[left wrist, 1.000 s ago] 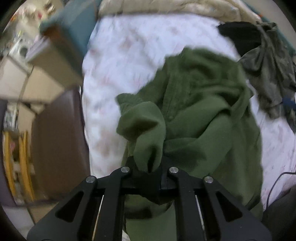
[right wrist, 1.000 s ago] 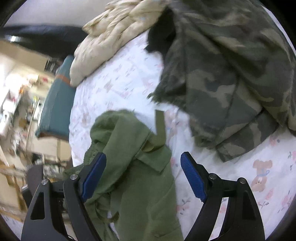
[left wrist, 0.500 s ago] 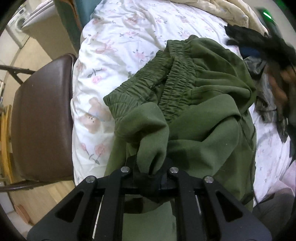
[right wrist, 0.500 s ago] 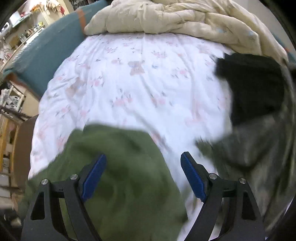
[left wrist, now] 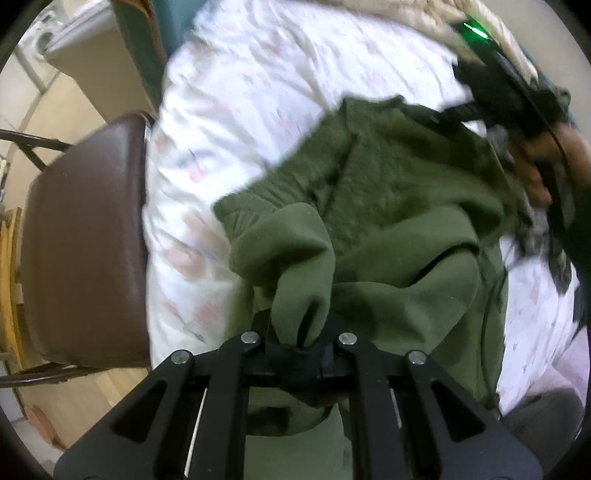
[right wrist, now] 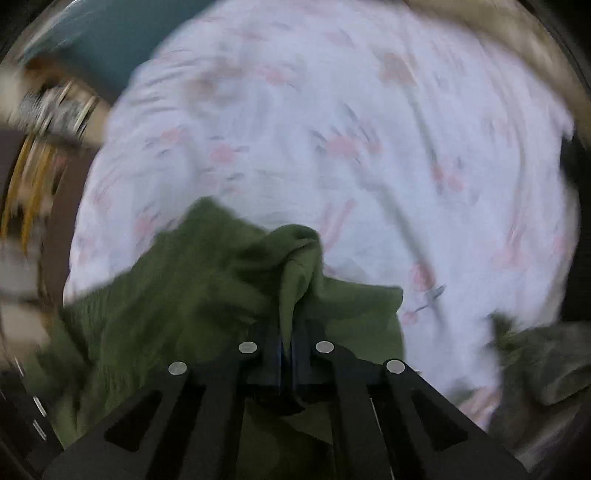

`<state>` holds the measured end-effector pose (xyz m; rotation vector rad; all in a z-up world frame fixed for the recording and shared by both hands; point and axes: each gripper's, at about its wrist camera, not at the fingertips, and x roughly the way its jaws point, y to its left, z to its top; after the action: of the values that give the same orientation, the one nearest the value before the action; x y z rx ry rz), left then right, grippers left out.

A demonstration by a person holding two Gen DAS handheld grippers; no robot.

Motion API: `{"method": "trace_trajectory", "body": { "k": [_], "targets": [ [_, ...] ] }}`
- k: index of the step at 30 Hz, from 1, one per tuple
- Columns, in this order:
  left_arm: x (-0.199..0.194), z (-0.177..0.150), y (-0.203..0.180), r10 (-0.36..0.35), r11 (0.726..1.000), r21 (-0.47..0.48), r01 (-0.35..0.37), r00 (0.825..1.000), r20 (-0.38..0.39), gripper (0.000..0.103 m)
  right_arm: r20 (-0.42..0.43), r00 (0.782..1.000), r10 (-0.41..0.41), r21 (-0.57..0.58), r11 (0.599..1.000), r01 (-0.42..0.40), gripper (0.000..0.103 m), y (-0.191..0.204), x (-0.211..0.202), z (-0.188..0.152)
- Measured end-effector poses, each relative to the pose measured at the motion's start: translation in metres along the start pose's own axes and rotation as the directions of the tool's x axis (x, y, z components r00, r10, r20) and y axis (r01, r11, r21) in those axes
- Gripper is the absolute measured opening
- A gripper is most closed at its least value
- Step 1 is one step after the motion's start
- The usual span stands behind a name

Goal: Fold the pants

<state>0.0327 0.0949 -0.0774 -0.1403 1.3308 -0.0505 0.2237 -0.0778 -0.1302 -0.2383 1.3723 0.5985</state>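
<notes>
Olive green pants [left wrist: 399, 206] lie bunched on a white floral bed sheet [left wrist: 236, 74]. My left gripper [left wrist: 300, 341] is shut on a thick fold of the pants near their ribbed waistband. In the right wrist view the green pants [right wrist: 192, 291] fill the lower left, and my right gripper [right wrist: 287, 343] is shut on a raised pinch of the fabric. From the left wrist view, the right gripper [left wrist: 495, 92] shows as a dark tool held by a hand [left wrist: 543, 162] at the pants' far right edge. Both views are blurred.
A brown chair seat [left wrist: 81, 240] stands beside the bed's left edge. A cream duvet [left wrist: 413, 14] lies at the head of the bed. A camouflage garment [right wrist: 543, 362] lies right of the pants. A teal cushion [right wrist: 110, 33] sits at the bed's upper left.
My right gripper swung over from the camouflage garment to the green pants, dropped, and its jaws shut on a pinch of fabric. My left gripper kept its grip and shifted a little.
</notes>
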Motion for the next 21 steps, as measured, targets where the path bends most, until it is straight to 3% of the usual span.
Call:
{"method": "trace_trajectory", "body": {
  "k": [3, 6, 10, 13, 15, 18, 19, 20, 21],
  "targets": [
    [-0.033, 0.028, 0.007, -0.005, 1.000, 0.031, 0.001, 0.993, 0.118, 0.009, 0.201, 0.979, -0.044, -0.010, 0.999, 0.047, 0.002, -0.005, -0.074, -0.002],
    [-0.068, 0.093, 0.005, 0.063, 0.990, 0.108, -0.094, 0.964, 0.259, 0.009, 0.380, 0.919, -0.107, 0.002, 0.993, 0.114, 0.002, -0.018, -0.142, 0.004],
    [-0.087, 0.204, -0.003, 0.087, 0.978, 0.146, -0.146, 0.933, 0.350, 0.009, 0.508, 0.825, -0.248, 0.059, 0.965, 0.254, 0.001, -0.037, -0.197, 0.029],
    [-0.086, 0.282, -0.019, 0.128, 0.955, 0.192, -0.224, 0.900, 0.416, 0.009, 0.581, 0.730, -0.360, 0.119, 0.925, 0.362, 0.001, -0.051, -0.225, 0.056],
    [-0.085, 0.317, -0.030, 0.149, 0.936, 0.221, -0.275, 0.876, 0.458, 0.009, 0.595, 0.682, -0.427, 0.172, 0.896, 0.410, 0.001, -0.067, -0.238, 0.080],
    [-0.076, 0.372, -0.055, 0.203, 0.874, 0.274, -0.402, 0.812, 0.547, 0.009, 0.567, 0.628, -0.533, 0.229, 0.834, 0.502, 0.001, -0.099, -0.244, 0.120],
    [-0.067, 0.390, -0.069, 0.217, 0.823, 0.311, -0.476, 0.768, 0.602, 0.009, 0.547, 0.611, -0.572, 0.244, 0.807, 0.538, 0.001, -0.107, -0.243, 0.137],
    [-0.058, 0.397, -0.081, 0.238, 0.762, 0.340, -0.551, 0.727, 0.644, 0.009, 0.534, 0.570, -0.625, 0.268, 0.764, 0.587, 0.001, -0.118, -0.241, 0.158],
    [-0.045, 0.406, -0.093, 0.277, 0.658, 0.358, -0.663, 0.655, 0.703, 0.009, 0.524, 0.526, -0.670, 0.288, 0.721, 0.630, 0.001, -0.124, -0.240, 0.173]
  ]
}}
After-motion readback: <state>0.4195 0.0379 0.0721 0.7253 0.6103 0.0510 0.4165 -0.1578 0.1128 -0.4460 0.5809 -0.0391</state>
